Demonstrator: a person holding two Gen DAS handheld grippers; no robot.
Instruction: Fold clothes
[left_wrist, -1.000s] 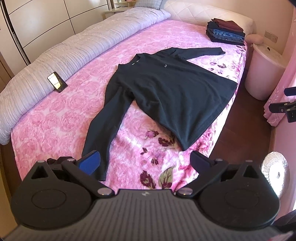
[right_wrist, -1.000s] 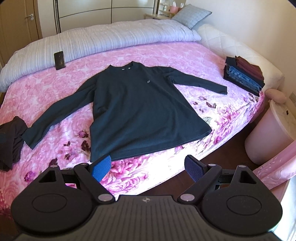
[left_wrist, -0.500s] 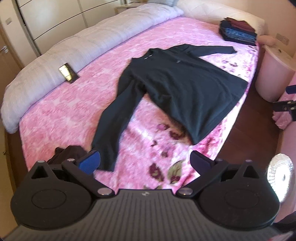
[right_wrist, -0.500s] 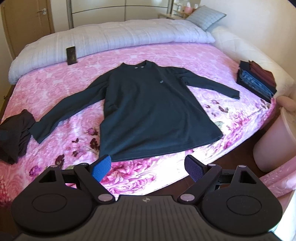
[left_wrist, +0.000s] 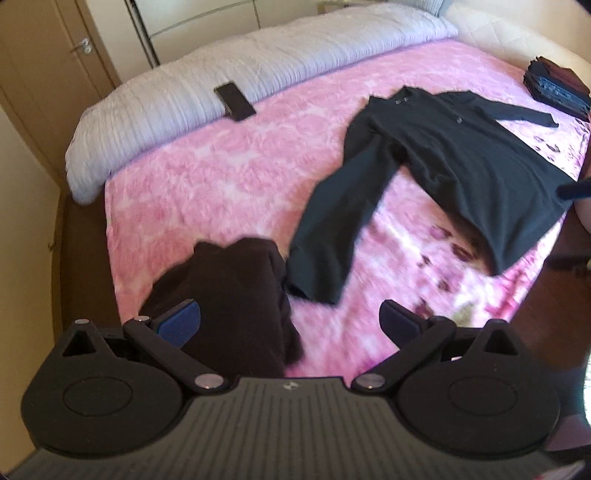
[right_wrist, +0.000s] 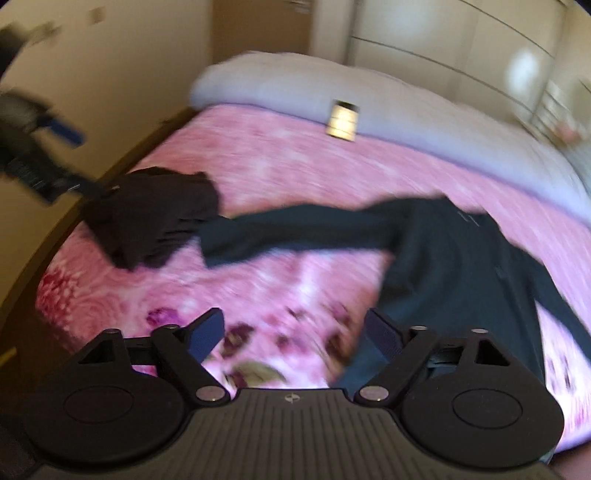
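Lying flat & unfolded on the pink floral bedspread (left_wrist: 221, 177): a dark long-sleeve top (left_wrist: 461, 162), sleeves spread, up and to the right of the left tongs (left_wrist: 290, 319). One cuff ends just ahead of that tool's gap. A crumpled dark garment (left_wrist: 229, 288) sits right in front of its left finger, at the bed's near corner, also not folded. Far ahead-right, near the bed's edge, a neat stack of folded clothes (left_wrist: 554, 88). So judging by that: some pieces are folded, at least 2 left, the top laid out ready for folding.

Left tongs: released, fingers wide, nothing between. Right tongs (right_wrist: 293, 332): also released & empty, hovering over the spread w/ the top's hem by the right finger; view heavily blurred.

Surface: soft plush cover, prob. grippy. A rolled grey-white duvet (left_wrist: 258, 81) runs along the far side, a phone (left_wrist: 234, 101) resting against it. Room: bedroom w/ wardrobe doors (left_wrist: 207, 14) beyond, wooden door at far left.
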